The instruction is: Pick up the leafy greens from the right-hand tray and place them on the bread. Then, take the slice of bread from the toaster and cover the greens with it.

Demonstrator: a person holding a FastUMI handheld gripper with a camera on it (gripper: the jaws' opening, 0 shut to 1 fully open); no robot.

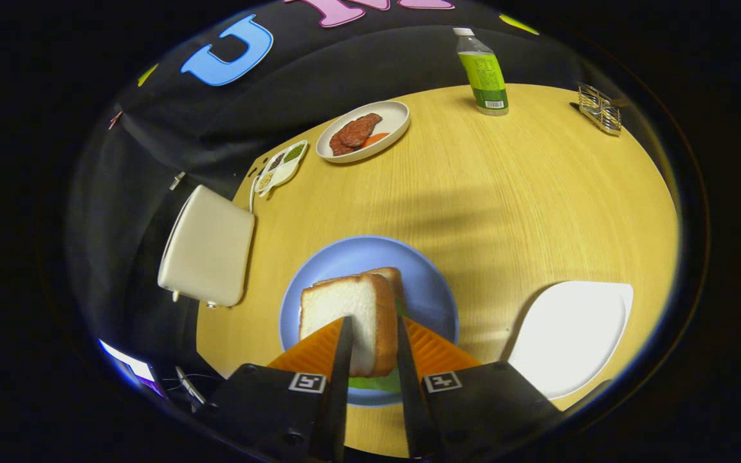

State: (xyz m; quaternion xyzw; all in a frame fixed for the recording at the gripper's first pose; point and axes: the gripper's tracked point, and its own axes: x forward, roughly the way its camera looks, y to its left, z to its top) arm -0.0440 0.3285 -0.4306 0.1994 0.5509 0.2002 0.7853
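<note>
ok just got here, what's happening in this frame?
Sandwich assembly, last step. The gripper has its jaws closed on a slice of bread, held over the blue plate. A second slice lies on the plate just beyond, and a bit of leafy greens shows underneath, so the greens look already placed. The white tray to the right has nothing on it, and the toaster sits to the left. Whether the top slice is resting on the stack yet is unclear.

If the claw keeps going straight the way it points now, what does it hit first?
The claw is shut on a bread slice; straight on, that slice probably meets the greens and blue plate first.
</note>
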